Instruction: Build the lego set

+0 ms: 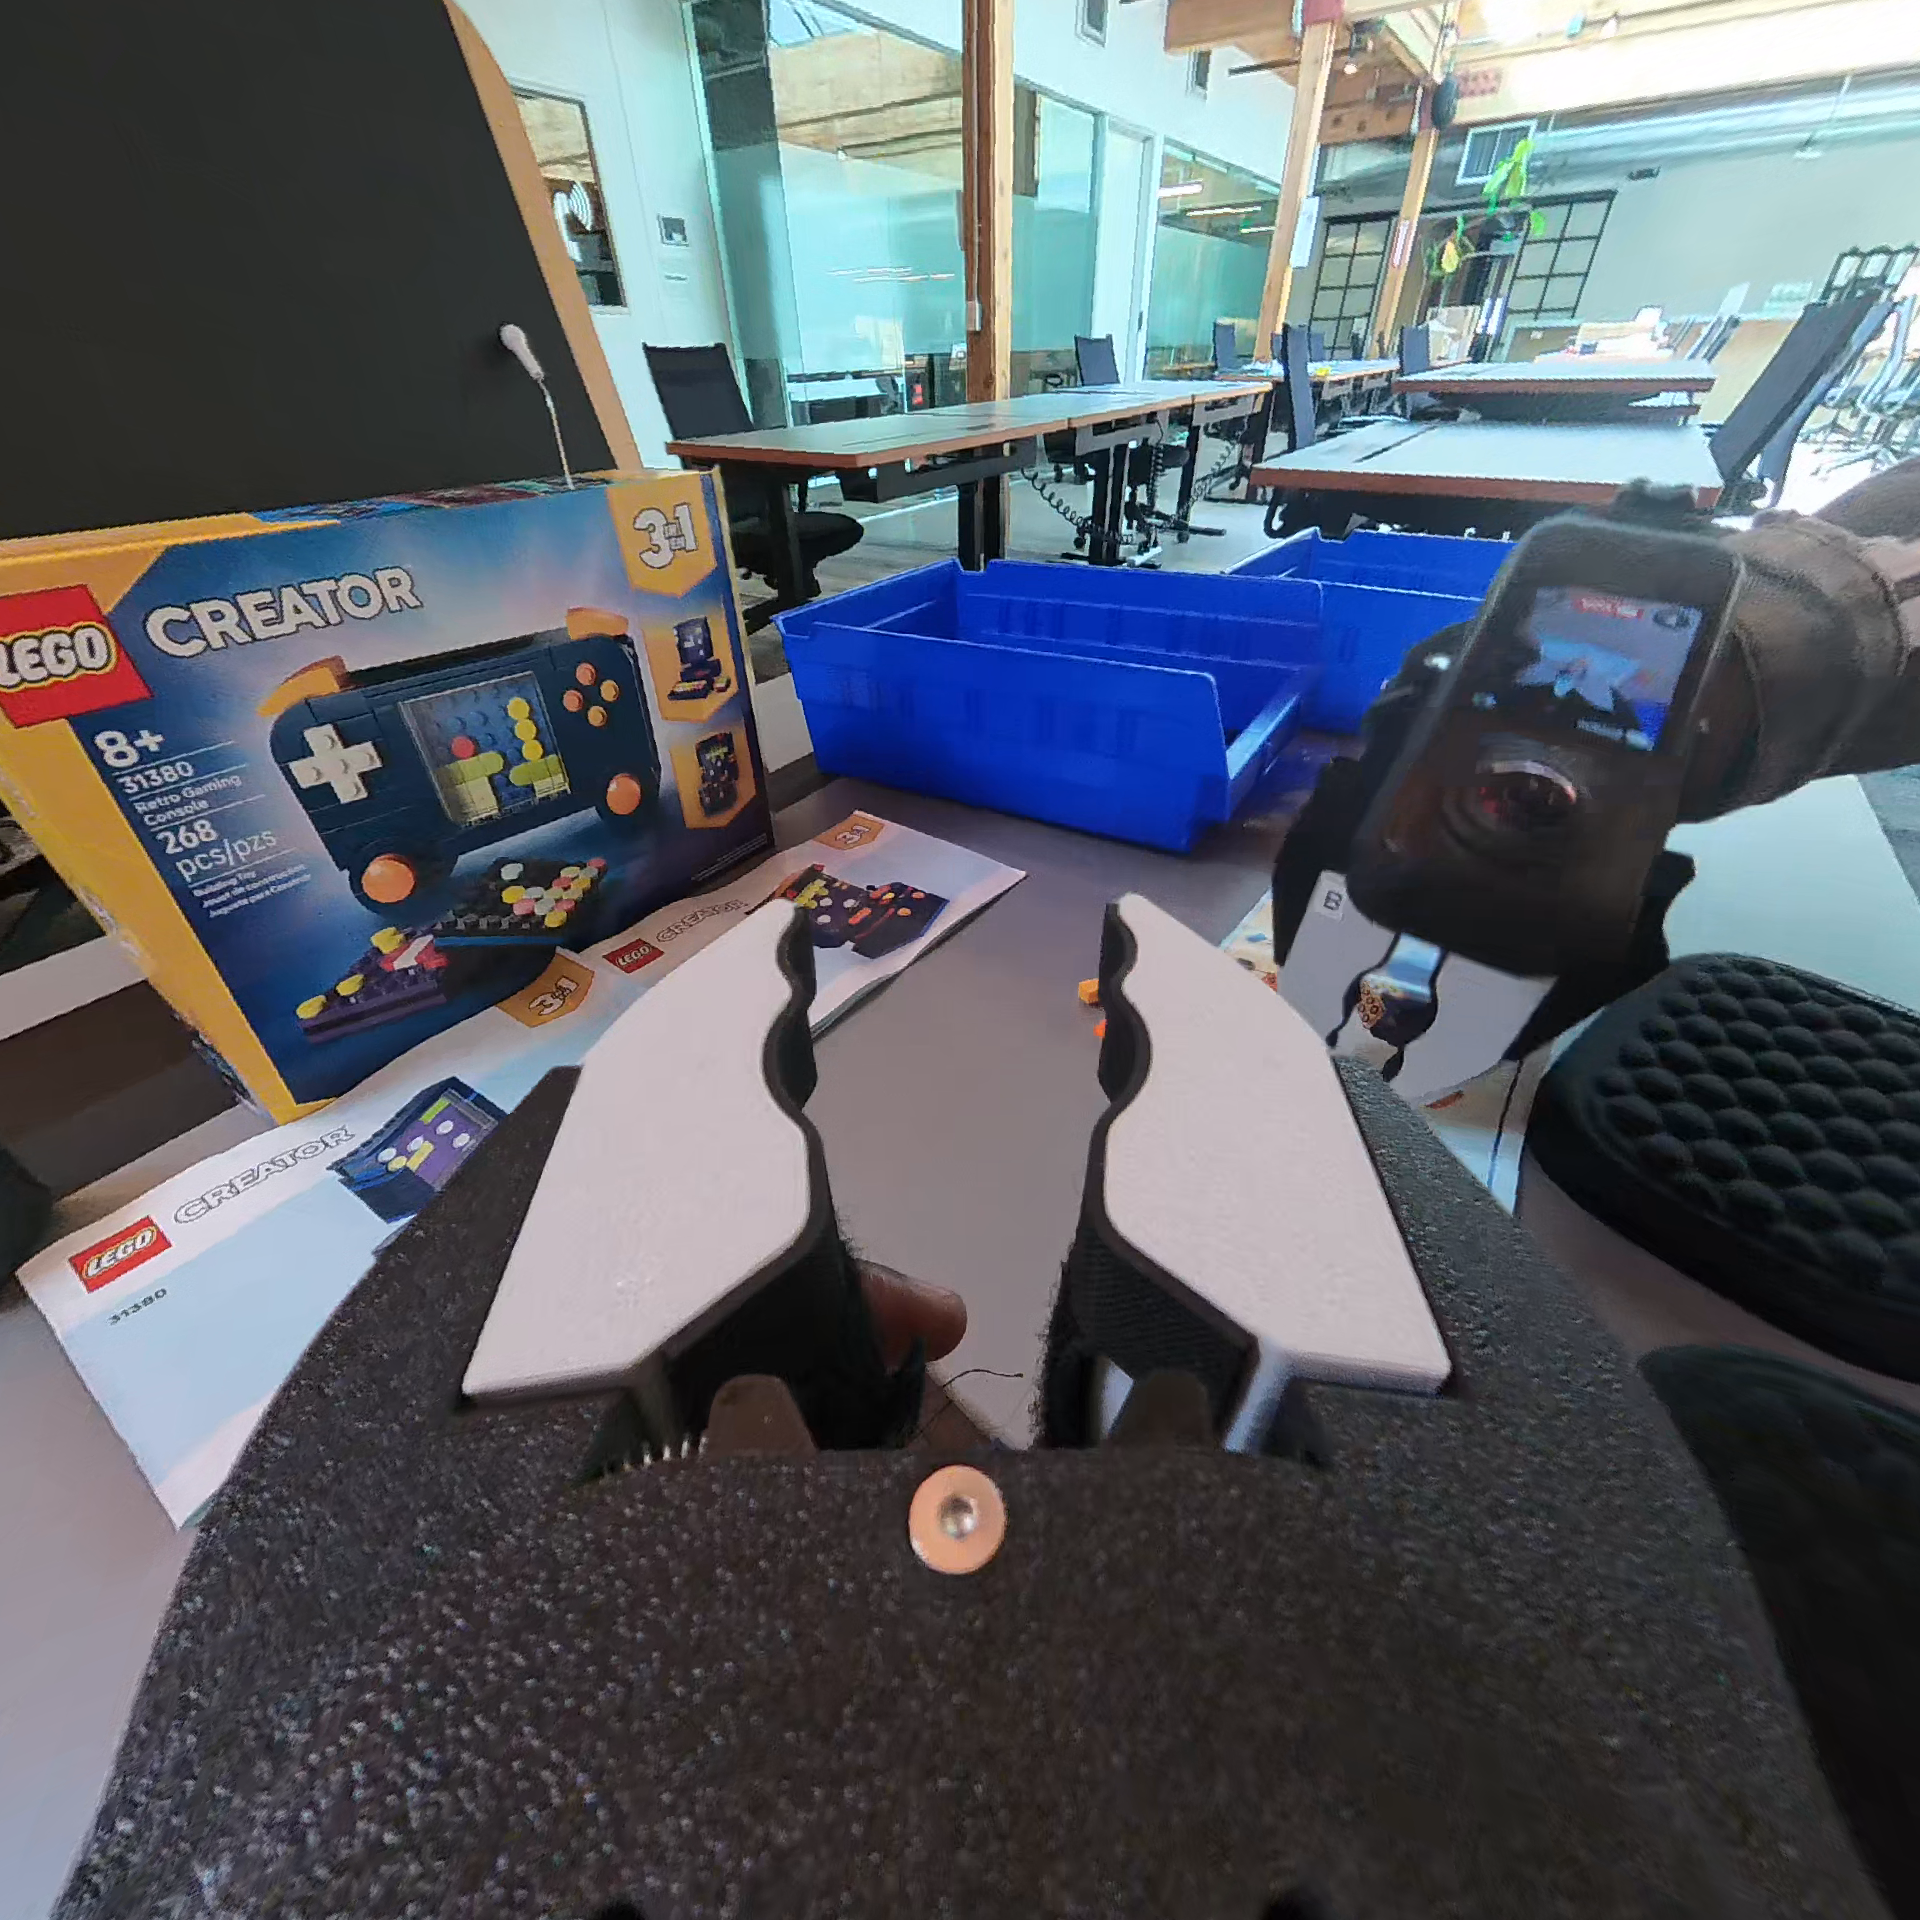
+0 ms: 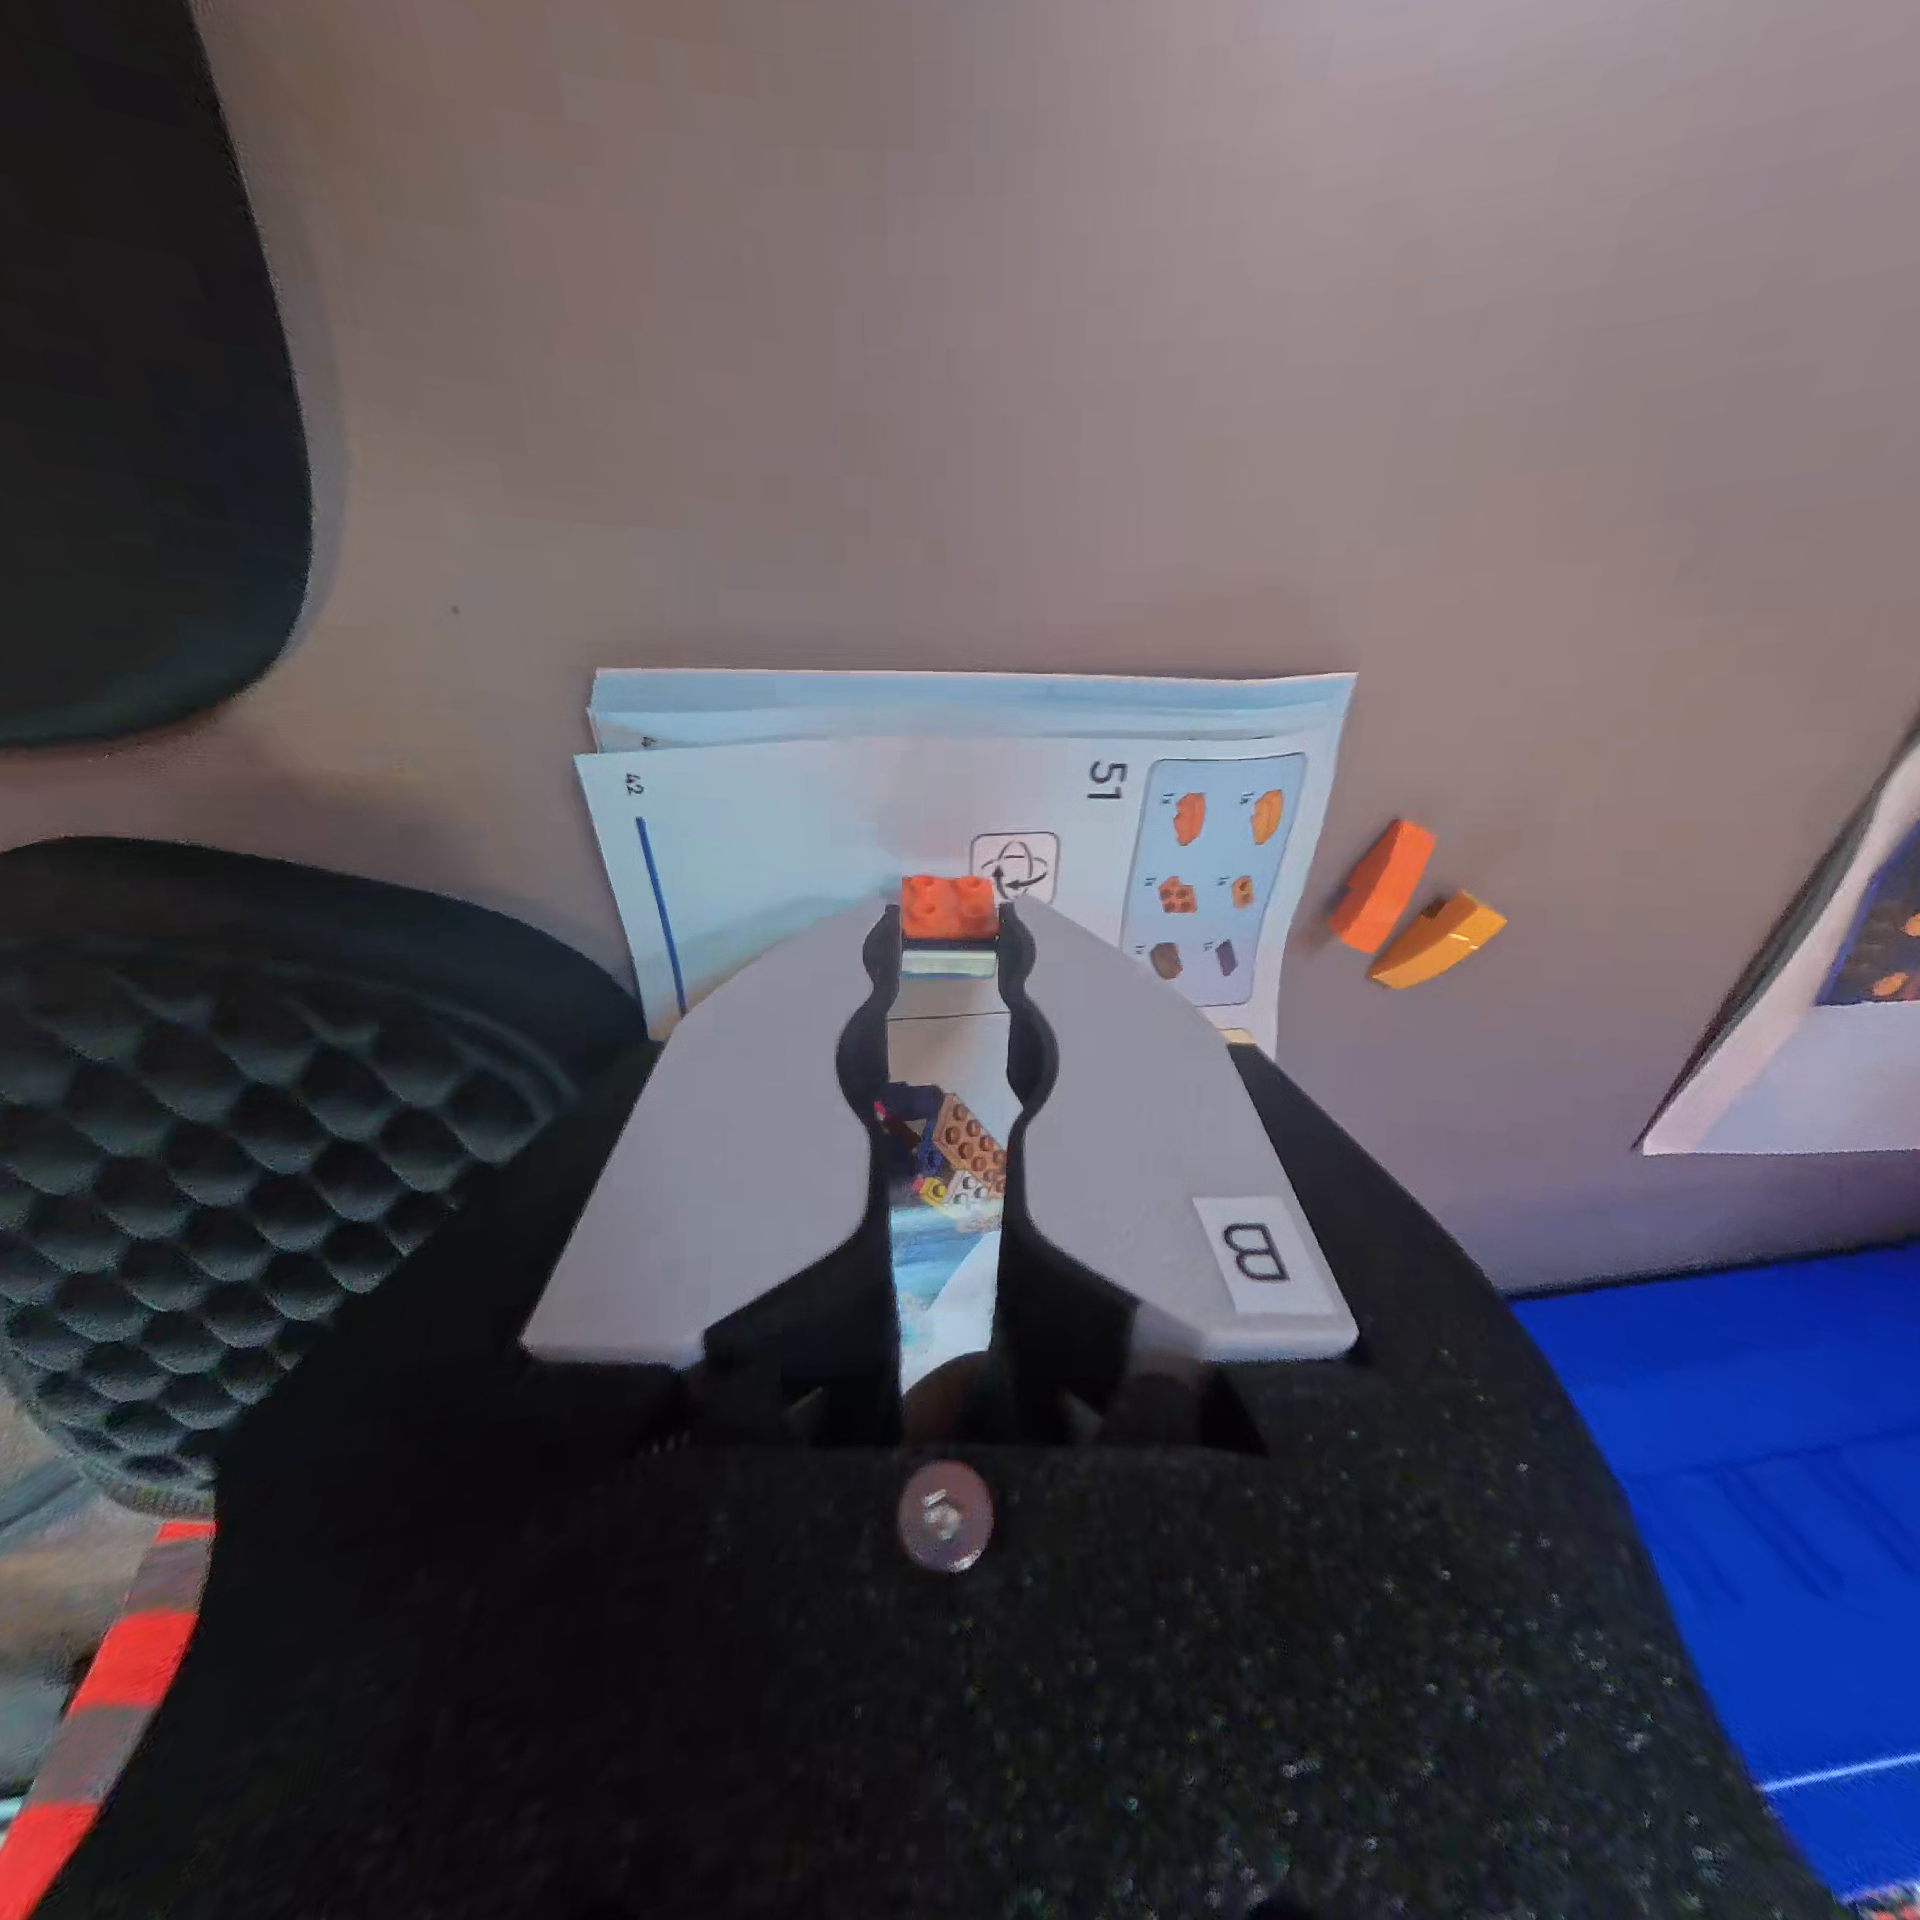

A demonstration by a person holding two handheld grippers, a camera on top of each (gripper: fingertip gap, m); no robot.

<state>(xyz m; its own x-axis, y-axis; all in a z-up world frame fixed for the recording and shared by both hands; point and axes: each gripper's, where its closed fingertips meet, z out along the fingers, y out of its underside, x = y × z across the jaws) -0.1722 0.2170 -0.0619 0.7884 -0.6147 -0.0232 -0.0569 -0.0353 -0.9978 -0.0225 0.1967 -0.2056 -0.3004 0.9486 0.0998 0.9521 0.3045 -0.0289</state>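
In the right wrist view alone, right hand-held gripper (image 2: 948, 920) clamping orange brick (image 2: 945, 906)

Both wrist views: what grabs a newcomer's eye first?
Probably the small orange studded toy brick pinched at the tips of the right gripper, above an open instruction booklet on the grey table. Next, the colourful cardboard toy box standing left of the open, empty left gripper, with blue plastic bins behind.

Glossy plastic orange brick (image 2: 945, 907), matt paper booklet (image 2: 831, 831), smooth grey table (image 2: 1039, 364).
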